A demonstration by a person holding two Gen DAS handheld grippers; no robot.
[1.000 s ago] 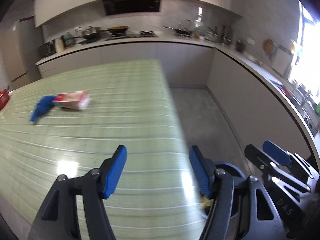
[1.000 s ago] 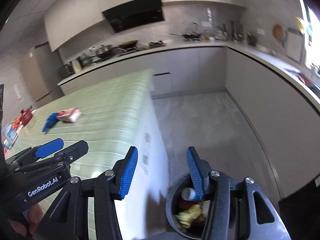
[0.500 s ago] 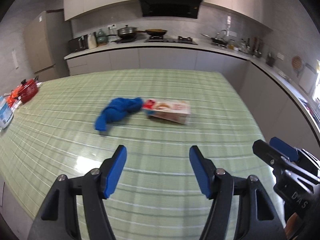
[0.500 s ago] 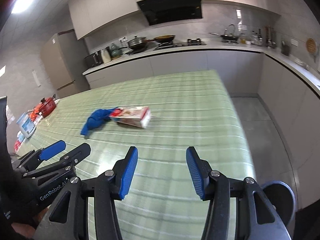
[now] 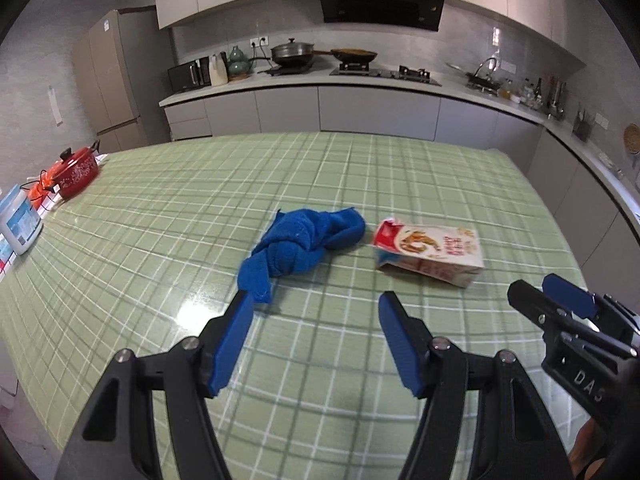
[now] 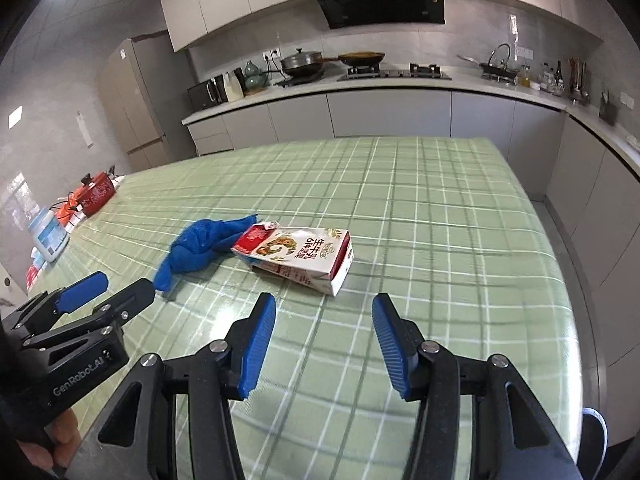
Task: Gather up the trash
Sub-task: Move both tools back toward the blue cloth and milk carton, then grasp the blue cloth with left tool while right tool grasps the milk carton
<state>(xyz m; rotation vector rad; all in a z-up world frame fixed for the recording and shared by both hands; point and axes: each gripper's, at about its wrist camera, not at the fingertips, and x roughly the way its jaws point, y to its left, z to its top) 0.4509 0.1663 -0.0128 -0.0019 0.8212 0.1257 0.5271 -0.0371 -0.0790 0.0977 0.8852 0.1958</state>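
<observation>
Both grippers, left [image 5: 316, 340] and right [image 6: 324, 344], tilt down, jaws apart.

Evenly lit and sharp; pale glare on the counter [image 5: 192, 308]; strong fisheye bending, dark corners.

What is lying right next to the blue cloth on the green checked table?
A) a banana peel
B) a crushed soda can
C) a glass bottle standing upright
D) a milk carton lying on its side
D: a milk carton with a torn-open red top lies flat on its side beside the crumpled blue cloth on the table, and both tongs are empty.
</observation>
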